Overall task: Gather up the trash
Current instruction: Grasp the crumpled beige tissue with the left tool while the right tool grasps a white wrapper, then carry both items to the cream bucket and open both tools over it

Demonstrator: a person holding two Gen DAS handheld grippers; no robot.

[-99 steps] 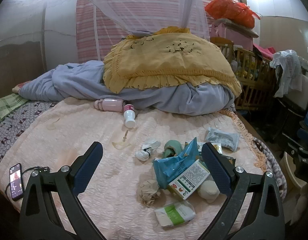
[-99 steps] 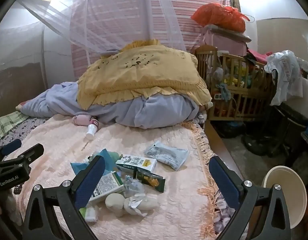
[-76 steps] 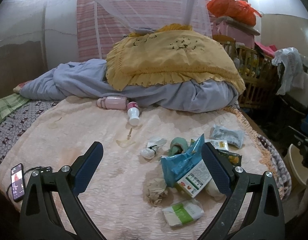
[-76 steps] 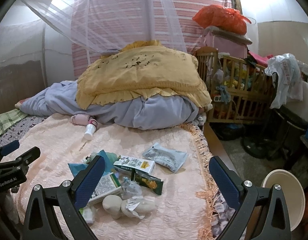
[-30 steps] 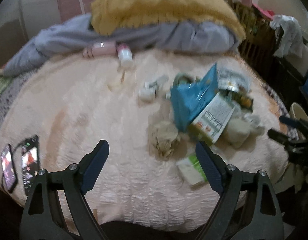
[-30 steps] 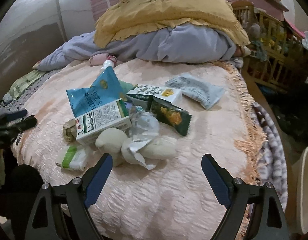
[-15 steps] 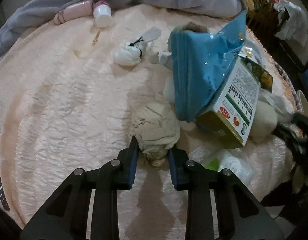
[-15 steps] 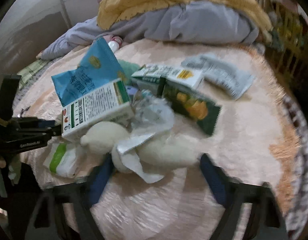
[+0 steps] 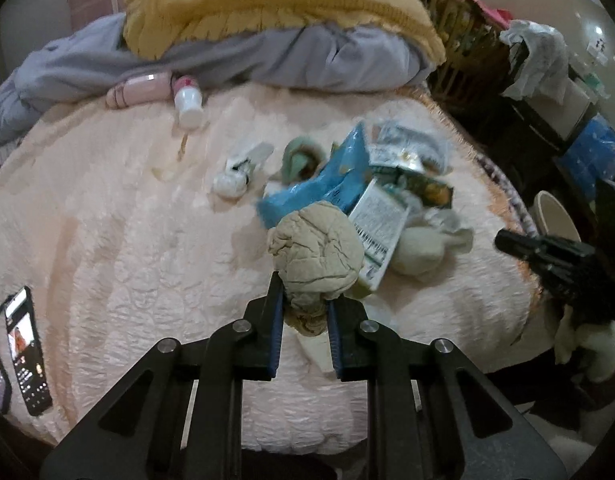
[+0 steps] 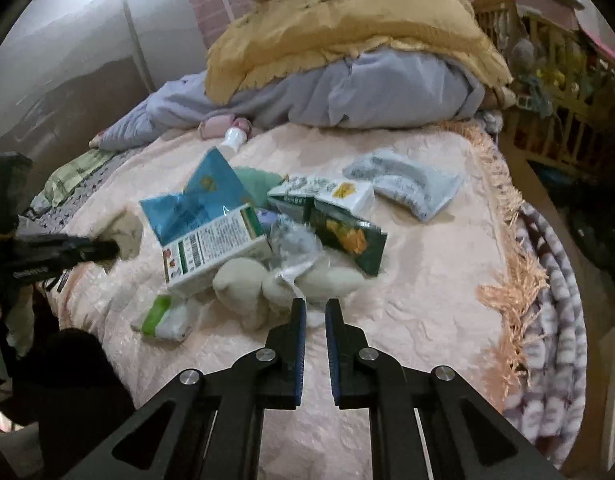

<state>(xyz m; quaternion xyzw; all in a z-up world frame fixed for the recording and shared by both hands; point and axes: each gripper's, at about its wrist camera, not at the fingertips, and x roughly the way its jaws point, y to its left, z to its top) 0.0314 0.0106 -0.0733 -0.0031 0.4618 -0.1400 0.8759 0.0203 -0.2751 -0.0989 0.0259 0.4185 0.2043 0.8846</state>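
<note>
— What is held by the left gripper [image 9: 303, 300]?

— A crumpled beige paper wad [image 9: 317, 256] is clamped between its fingers; the jaws have just been closing, and the pads are pressed on the wad's lower part. The bulk of the wad bulges out beyond the fingertips and is raised clear of the pink bedspread [image 9: 119, 224].

— And the right gripper [image 10: 314, 306]?

— Its jaws have just been closing too and are drawn nearly together, with only a narrow gap left. A bit of white stuff is seen at the very tips, but whether it is pinched cannot be told.

— Where is the remaining trash placed?

— Just beyond the right fingertips a cream-coloured lump [image 10: 243, 284] and a torn silvery wrapper [image 10: 295, 252] are lying; further out a white carton [image 10: 215, 250], a blue packet [image 10: 199, 200] and a dark green snack bag [image 10: 347, 240] are piled. To the left of the fingers a green-and-white packet [image 10: 163, 316] is seen — and far out to the right, a grey pouch [image 10: 403, 184].
</note>
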